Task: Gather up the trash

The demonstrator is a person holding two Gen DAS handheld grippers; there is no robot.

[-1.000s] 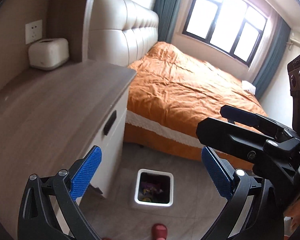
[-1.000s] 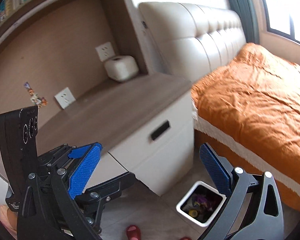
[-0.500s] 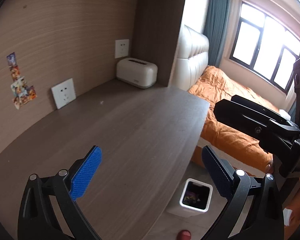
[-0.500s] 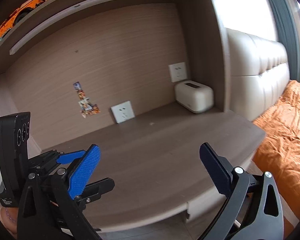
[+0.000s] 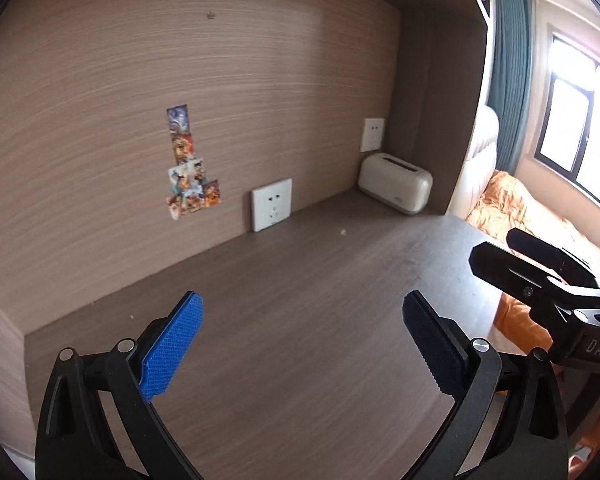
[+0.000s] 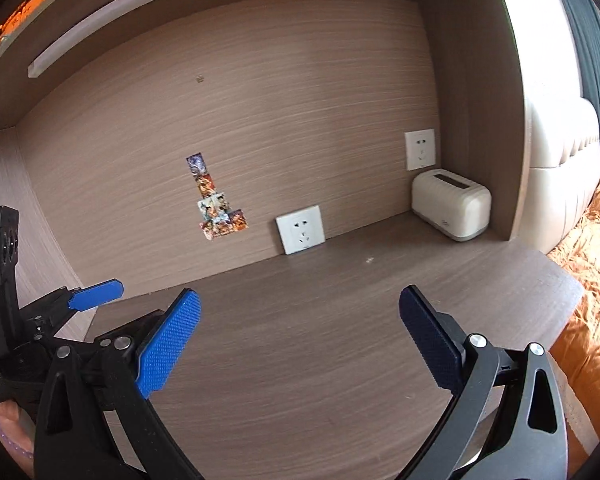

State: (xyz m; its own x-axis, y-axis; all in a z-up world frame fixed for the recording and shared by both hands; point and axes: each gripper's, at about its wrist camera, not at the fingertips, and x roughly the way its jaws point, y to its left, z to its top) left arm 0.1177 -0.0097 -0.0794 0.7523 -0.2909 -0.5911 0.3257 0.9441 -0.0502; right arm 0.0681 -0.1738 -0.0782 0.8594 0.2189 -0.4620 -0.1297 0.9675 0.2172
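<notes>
My left gripper is open and empty above the dark wooden desk top. My right gripper is open and empty over the same desk top. It also shows at the right of the left wrist view; the left gripper shows at the left edge of the right wrist view. A tiny white scrap lies on the desk near the back; it also shows in the right wrist view. The trash bin is out of view.
A white tissue box stands at the desk's back right corner. Two wall sockets and a strip of stickers are on the back panel. An orange bed lies to the right past the desk edge.
Both views swung up and left from the floor bin and bed to the desk and its back panel. The bin left view. Both grippers stayed open.
</notes>
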